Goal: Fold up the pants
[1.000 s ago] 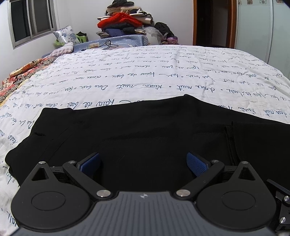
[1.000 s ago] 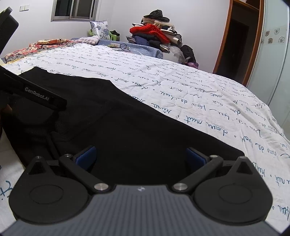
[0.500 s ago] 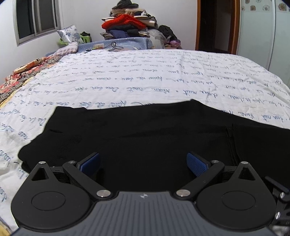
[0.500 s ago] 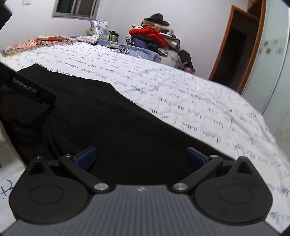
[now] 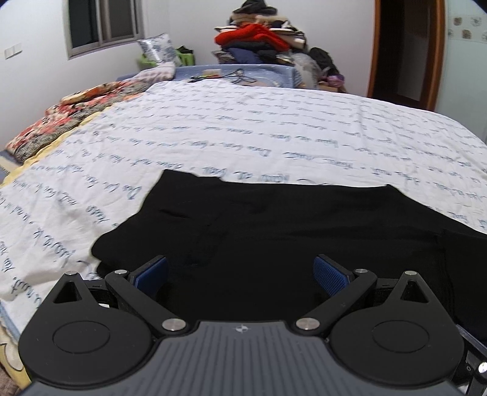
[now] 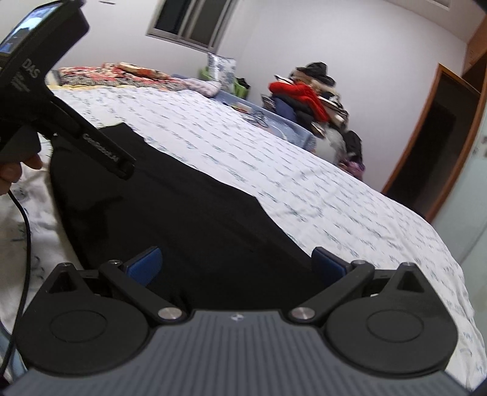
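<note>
Black pants (image 5: 289, 231) flat, lightly creased, across the script-printed bedspread (image 5: 274, 134), left claw (image 5: 240, 271) and right claw (image 6: 234, 262) both released

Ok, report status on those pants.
Left gripper open, right gripper open, neither holding. Black pants flat on bedspread. Nothing in the way.

Even, cool indoor light fills both views, and the dark window (image 5: 103, 29) adds none. The black fabric pants (image 5: 289, 225) swallow nearly all detail. Motion blur smears the blue script on the white printed bedspread (image 6: 274, 170), most in the right wrist view. Fisheye distortion bends the brown wooden door frame (image 5: 438, 51) and darkens the corners.
</note>
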### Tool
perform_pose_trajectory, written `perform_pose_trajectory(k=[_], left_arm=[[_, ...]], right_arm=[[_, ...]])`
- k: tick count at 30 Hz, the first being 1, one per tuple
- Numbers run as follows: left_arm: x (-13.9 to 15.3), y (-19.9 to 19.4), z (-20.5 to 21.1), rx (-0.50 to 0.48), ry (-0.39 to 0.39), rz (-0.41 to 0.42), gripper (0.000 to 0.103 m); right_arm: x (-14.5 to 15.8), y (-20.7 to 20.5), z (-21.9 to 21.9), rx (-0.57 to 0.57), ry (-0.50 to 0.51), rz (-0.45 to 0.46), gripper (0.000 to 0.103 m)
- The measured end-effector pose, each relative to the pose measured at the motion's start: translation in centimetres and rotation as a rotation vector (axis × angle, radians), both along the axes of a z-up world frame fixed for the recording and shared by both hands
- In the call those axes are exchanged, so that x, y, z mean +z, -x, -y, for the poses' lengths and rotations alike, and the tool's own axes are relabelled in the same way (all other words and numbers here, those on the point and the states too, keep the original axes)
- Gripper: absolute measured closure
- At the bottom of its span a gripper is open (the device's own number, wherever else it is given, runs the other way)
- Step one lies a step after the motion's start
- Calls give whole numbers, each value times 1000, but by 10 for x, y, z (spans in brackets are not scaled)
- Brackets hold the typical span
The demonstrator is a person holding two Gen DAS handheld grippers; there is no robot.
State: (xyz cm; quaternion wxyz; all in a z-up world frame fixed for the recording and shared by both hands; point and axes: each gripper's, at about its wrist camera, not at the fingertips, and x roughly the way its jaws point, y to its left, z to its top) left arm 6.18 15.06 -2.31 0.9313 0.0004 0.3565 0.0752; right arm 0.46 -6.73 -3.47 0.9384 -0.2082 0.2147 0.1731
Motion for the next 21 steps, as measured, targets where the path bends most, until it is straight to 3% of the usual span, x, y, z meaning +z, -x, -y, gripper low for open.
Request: perform_pose_trajectory(k=[9,12,16,21], left_arm=[[4,8,-31,55,-34,10,1],[10,13,-46,79,-79,25,1],[18,21,-72,187,-149,53,1],[23,24,-96,243,-224,40,1]], right_arm=[[6,6,-50,133,62,53,0],[7,12,-71,192,97,86,0],[7,20,-105,275,154,133,0],[-2,21,-147,379,198,150,0]])
